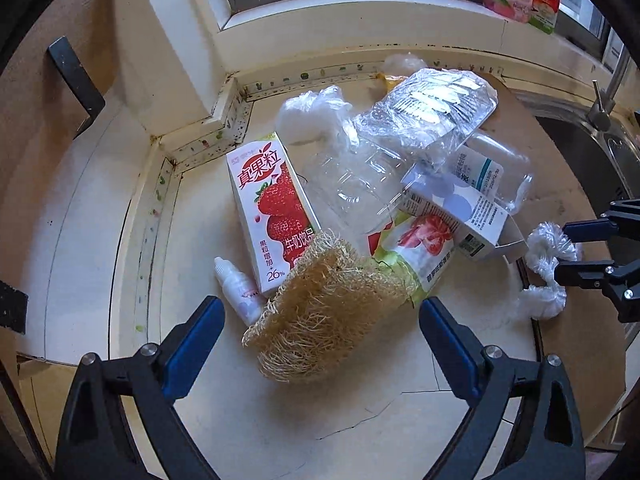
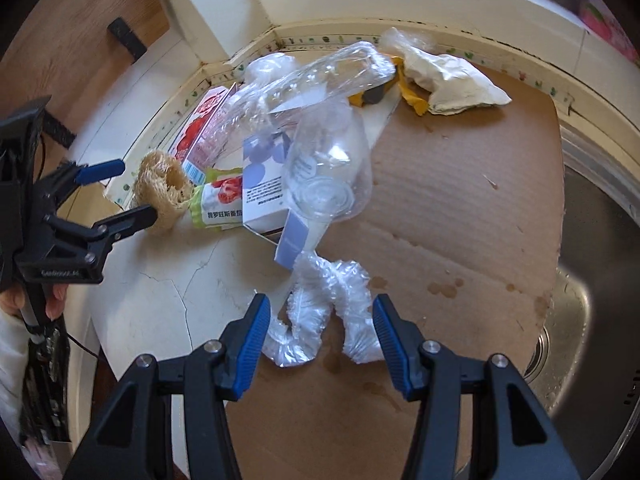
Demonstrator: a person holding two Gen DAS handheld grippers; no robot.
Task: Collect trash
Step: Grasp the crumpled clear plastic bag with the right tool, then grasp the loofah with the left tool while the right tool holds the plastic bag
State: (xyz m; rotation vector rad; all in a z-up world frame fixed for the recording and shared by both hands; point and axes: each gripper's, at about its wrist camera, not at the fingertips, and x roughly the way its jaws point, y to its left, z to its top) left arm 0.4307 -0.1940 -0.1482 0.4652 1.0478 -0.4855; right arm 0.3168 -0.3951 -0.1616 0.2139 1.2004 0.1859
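Note:
A tan loofah sponge (image 1: 316, 312) lies at the near edge of a trash pile on the cream counter (image 1: 320, 420). My left gripper (image 1: 320, 316) is open, one finger on each side of the sponge. From the right wrist view the left gripper (image 2: 134, 190) sits at the sponge (image 2: 164, 188). A crumpled clear plastic film (image 2: 320, 304) lies on the cardboard (image 2: 460, 200). My right gripper (image 2: 320, 312) is open around it, and I cannot tell whether the pads touch it. The left wrist view also shows the right gripper (image 1: 562, 249) and the film (image 1: 548, 264).
The pile holds a strawberry milk carton (image 1: 268, 208), a small dropper bottle (image 1: 236, 288), a crushed clear bottle (image 1: 352, 184), a white-blue box (image 1: 460, 208) and a tomato pouch (image 1: 416, 248). Crumpled white paper (image 2: 452, 76) lies at the back. A steel sink (image 2: 592, 260) borders the right.

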